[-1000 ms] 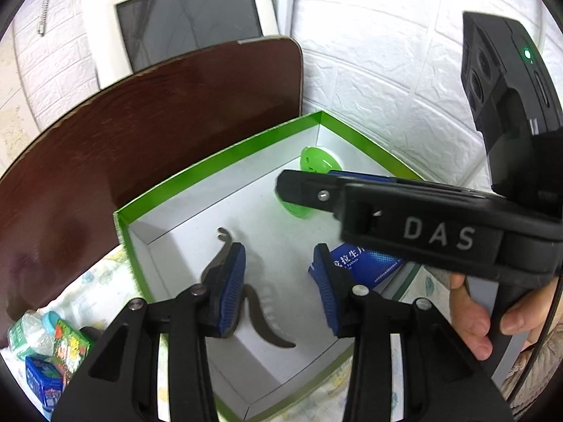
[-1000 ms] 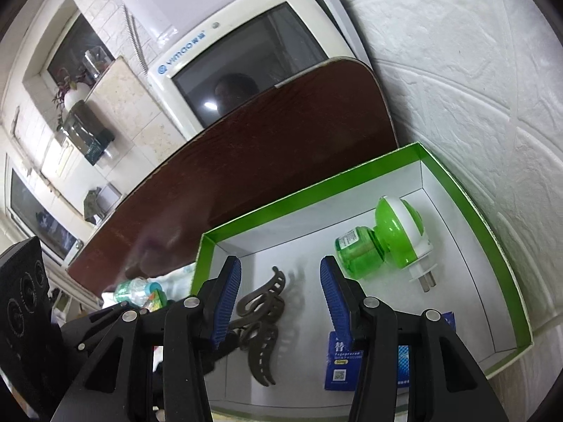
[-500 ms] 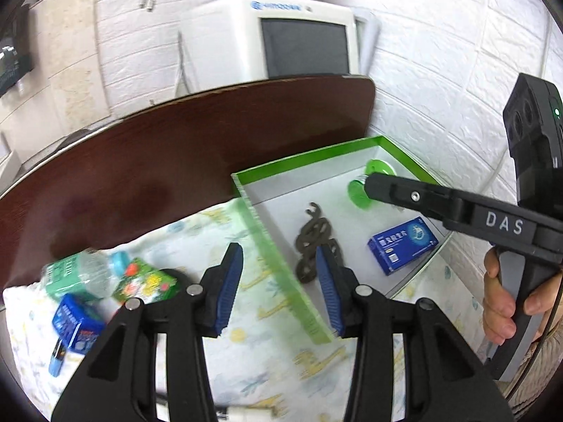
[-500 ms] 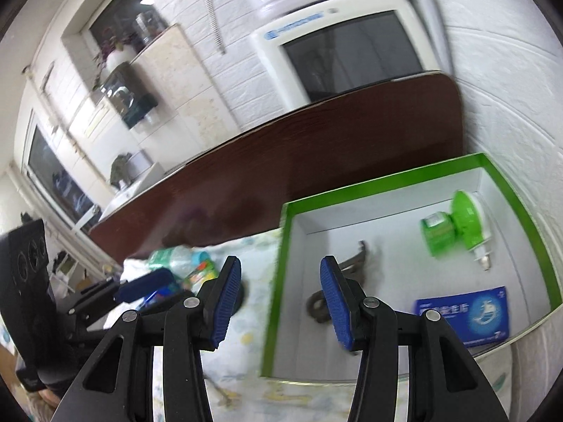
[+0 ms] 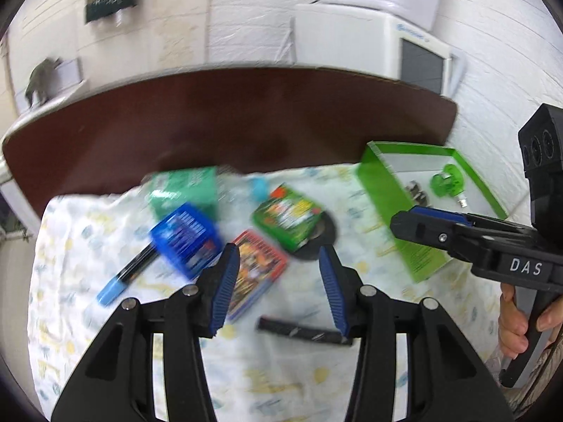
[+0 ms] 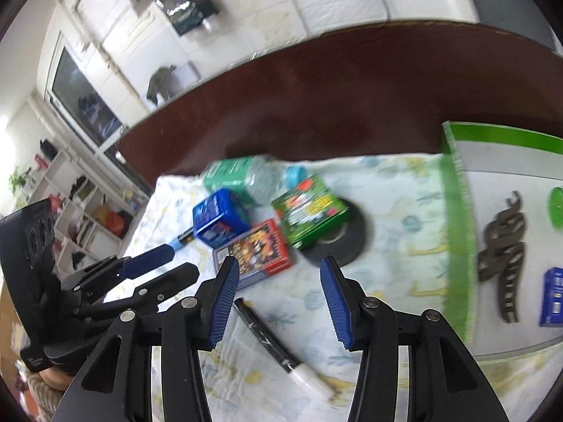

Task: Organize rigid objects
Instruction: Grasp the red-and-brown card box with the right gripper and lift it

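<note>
Both grippers hover open and empty over a patterned cloth point(image 5: 267, 379). My left gripper point(image 5: 278, 288) is above a red card box point(image 5: 257, 274) and a black pen point(image 5: 302, 330). My right gripper point(image 6: 278, 299) hangs above the same red card box point(image 6: 257, 249) and the pen point(image 6: 274, 341). Loose beside them lie a blue box point(image 6: 218, 218), a green packet point(image 6: 309, 211) on a black tape roll point(image 6: 345, 242), a bottle point(image 6: 246, 176) and a blue marker point(image 5: 123, 277). The green box point(image 6: 454, 246) at the right holds a dark hair clip point(image 6: 503, 256), a blue carton point(image 6: 552, 295) and a green plug-in device point(image 5: 448, 184).
A dark brown tabletop point(image 5: 228, 116) runs behind the cloth. A white appliance point(image 5: 404, 45) and a white brick wall stand at the back right. The right gripper point(image 5: 401, 221) crosses the left wrist view in front of the green box, held by a hand point(image 5: 517, 320).
Both grippers have pulled back from over the green box and swung left over the cloth with its loose items. Both stay open and empty.
</note>
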Motion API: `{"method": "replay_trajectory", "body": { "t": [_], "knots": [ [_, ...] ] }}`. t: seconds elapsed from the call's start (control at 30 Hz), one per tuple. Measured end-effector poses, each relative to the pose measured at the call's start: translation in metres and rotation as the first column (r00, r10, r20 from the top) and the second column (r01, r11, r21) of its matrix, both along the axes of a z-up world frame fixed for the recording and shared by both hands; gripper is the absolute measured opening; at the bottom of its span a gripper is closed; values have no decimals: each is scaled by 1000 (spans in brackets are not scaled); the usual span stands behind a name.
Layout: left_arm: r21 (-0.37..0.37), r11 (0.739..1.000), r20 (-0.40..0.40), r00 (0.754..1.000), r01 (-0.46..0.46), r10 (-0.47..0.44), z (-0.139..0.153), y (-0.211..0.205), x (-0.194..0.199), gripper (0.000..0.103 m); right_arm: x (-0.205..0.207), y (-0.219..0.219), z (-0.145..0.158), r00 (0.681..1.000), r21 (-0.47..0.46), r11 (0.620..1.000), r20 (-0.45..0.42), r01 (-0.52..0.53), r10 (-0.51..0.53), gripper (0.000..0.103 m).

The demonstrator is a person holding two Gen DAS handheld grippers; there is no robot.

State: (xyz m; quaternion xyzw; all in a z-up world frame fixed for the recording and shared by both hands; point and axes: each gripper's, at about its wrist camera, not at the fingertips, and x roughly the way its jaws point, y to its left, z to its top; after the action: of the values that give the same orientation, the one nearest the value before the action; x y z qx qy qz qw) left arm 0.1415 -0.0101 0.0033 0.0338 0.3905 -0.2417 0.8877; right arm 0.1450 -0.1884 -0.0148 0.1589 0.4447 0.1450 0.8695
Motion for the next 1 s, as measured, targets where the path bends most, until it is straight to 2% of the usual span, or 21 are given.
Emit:
{"method": "replay_trajectory", "body": {
  "t": [0.17,0.43,0.7,0.83,0.93,1.0],
  "knots": [
    [11,999,-73,997,-38,39,-31,35,6,44,17,32,-20,999,-34,999,-43,-33,32,50],
    [-13,1000,-144,989,16,-18,-70,41,16,44,45,57,-38,997,-93,994,-59,-58,53,50],
    [-32,999,-183,983,27,-33,-90,40,30,44,66,64,-50,997,-129,990,-68,-51,42,50],
    [-52,998,-179,983,36,-45,-89,43,33,44,78,65,-59,994,-138,989,-104,-60,46,50],
    [-55,998,-176,983,39,-48,-89,48,34,46,81,67,-58,993,-138,988,-99,-73,60,50],
    [-62,997,-174,983,38,-49,-89,55,34,48,82,74,-61,989,-128,986,-117,-109,94,50]
  ]
}}
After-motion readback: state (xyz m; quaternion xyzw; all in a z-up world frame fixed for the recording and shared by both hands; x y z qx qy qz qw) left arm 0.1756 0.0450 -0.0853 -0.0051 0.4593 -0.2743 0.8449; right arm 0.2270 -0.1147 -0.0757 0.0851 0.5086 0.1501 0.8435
